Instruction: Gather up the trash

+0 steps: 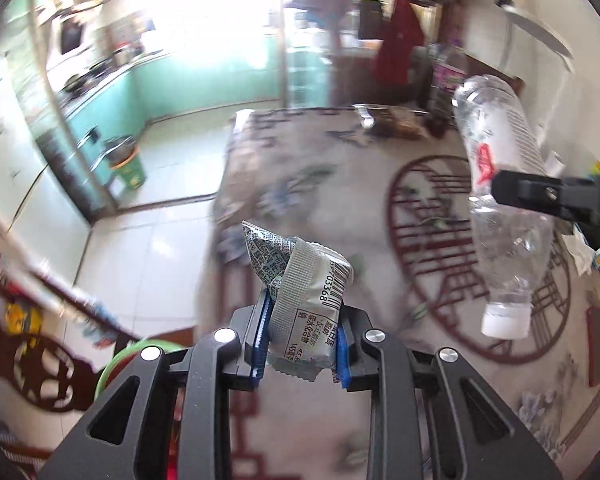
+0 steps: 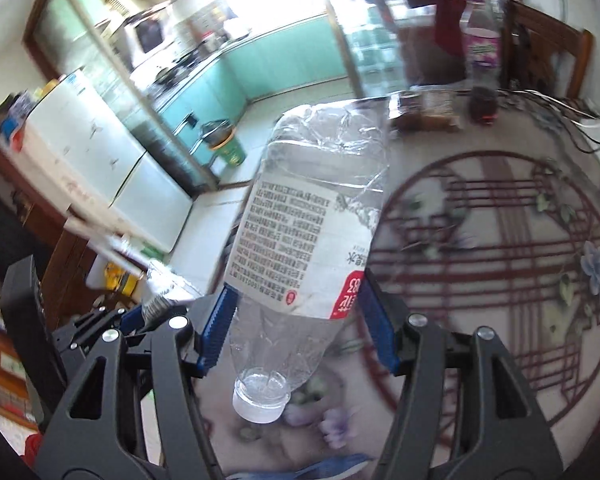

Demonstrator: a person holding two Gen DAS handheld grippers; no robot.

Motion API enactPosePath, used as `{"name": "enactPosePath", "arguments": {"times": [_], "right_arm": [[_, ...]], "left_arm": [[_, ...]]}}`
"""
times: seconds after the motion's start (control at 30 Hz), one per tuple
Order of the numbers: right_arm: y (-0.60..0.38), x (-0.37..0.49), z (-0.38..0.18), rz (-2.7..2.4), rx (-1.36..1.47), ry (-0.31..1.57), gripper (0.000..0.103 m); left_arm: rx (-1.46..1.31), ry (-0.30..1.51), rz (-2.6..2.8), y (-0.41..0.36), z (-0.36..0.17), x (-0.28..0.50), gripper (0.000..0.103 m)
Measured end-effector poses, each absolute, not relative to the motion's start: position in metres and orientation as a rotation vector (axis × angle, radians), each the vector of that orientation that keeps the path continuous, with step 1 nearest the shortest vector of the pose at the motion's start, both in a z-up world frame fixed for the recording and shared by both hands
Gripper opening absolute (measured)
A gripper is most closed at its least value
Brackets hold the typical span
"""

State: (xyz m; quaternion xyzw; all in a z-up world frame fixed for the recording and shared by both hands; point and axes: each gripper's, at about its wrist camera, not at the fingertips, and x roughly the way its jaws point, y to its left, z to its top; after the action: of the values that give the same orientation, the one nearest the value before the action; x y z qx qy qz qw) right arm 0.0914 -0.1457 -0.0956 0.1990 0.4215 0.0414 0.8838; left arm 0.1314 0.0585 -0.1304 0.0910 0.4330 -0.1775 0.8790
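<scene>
A crumpled silver snack wrapper [image 1: 304,300] with a barcode sticks up between the blue pads of my left gripper [image 1: 303,320], which is shut on it. My right gripper [image 2: 300,292] is shut on a crushed clear plastic bottle [image 2: 308,220] with a white and red label. It grips the bottle near the neck, white cap pointing down. Both are held in the air over a table with a patterned cloth [image 1: 320,168]. The left wrist view shows the bottle [image 1: 500,184] at the right with one right finger [image 1: 532,192] across it. The left gripper [image 2: 140,316] shows at the lower left of the right wrist view.
At the table's far end stand a purple-labelled bottle [image 2: 480,44], a clear food box [image 2: 424,108] and cables [image 2: 572,120]. A wooden chair [image 2: 548,40] is behind them. A green bin [image 1: 128,168] sits on the kitchen floor. A green rim [image 1: 116,364] shows below the left gripper.
</scene>
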Motion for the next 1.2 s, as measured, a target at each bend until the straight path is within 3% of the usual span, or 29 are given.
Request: {"name": "enactPosePath", "arguments": {"times": [0.27,0.47,0.53,0.57,0.6,0.67,0.9,0.97,1.2], "right_arm": [[-0.019,0.097,-0.114,0.308,0.336,0.973,0.059],[0.075,0.114,-0.137,0.456,0.316,1.048,0.059],[0.101,0.121,-0.142,0.483,0.283,1.059,0.06],[0.109,0.126,-0.146,0.48,0.257,1.07,0.063],[0.116,0.13,-0.148,0.46,0.227,1.082,0.067],[0.12,0.13,-0.145,0.393,0.199,1.067,0.081],[0.075,0.113,-0.086,0.239,0.198,0.86,0.09],[0.059,0.101,-0.062,0.185,0.172,0.776,0.097],[0.007,0.07,-0.025,0.006,0.094,0.619,0.098]], "left_arm": [[0.051,0.961,-0.121,0.194,-0.146,0.112,0.027],[-0.067,0.963,0.048,0.279,-0.162,0.114,0.043],[-0.084,0.95,0.086,0.297,-0.162,0.114,0.059],[-0.085,0.943,0.108,0.303,-0.162,0.119,0.077],[-0.086,0.936,0.121,0.307,-0.161,0.12,0.085],[-0.094,0.92,0.12,0.31,-0.156,0.123,0.085],[-0.073,0.841,0.019,0.269,-0.115,0.119,0.094],[-0.071,0.806,-0.004,0.255,-0.1,0.115,0.095],[-0.091,0.692,-0.042,0.22,-0.057,0.105,0.095]]}}
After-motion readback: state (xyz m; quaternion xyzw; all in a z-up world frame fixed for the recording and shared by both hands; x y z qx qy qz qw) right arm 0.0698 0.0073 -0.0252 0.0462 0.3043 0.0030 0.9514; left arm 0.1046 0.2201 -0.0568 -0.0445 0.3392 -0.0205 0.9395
